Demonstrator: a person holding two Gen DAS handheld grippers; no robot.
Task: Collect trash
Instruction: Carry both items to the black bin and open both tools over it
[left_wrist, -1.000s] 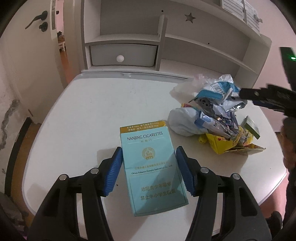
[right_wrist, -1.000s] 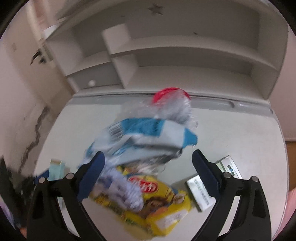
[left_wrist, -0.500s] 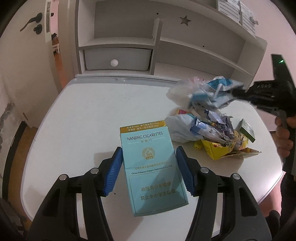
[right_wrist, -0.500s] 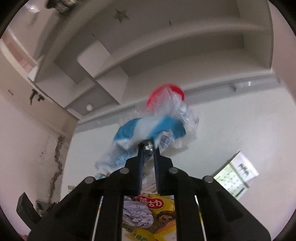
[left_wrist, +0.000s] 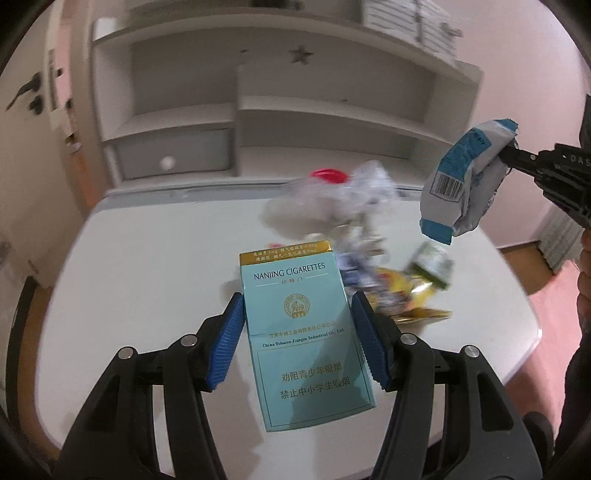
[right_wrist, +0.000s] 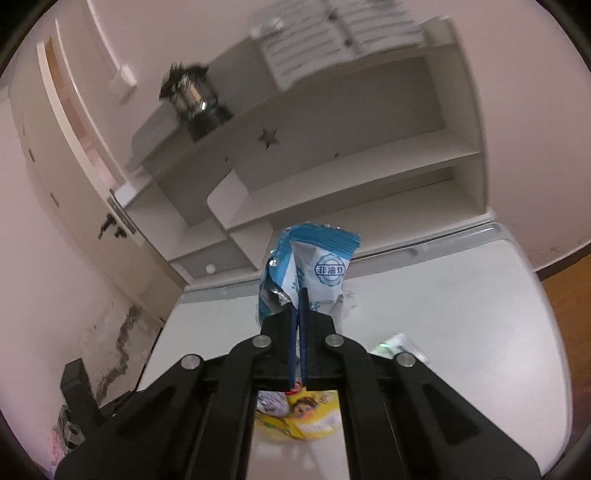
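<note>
White bench (left_wrist: 140, 258) with the leftover trash pile (left_wrist: 369, 254) sitting mid-right. Left tool (left_wrist: 297, 328) clamped on the teal cigarette carton (left_wrist: 301, 325), carton up off the bench. Right tool (right_wrist: 297, 310) pinched tight on the blue-white wrapper (right_wrist: 314, 269), wrapper dangling clear above the pile. Judgement: carry both level, grips firm; the thin wrapper may slip. No bin in view.

A white table (left_wrist: 147, 266) with rounded corners is seen, its back edge set against a white shelf unit (left_wrist: 332, 122). A blurred heap of trash (left_wrist: 369, 258) is piled toward its right side: crumpled clear plastic nearest the back edge, a yellow packet (right_wrist: 295, 417) and a small green box (left_wrist: 434, 264) nearer the front.
</note>
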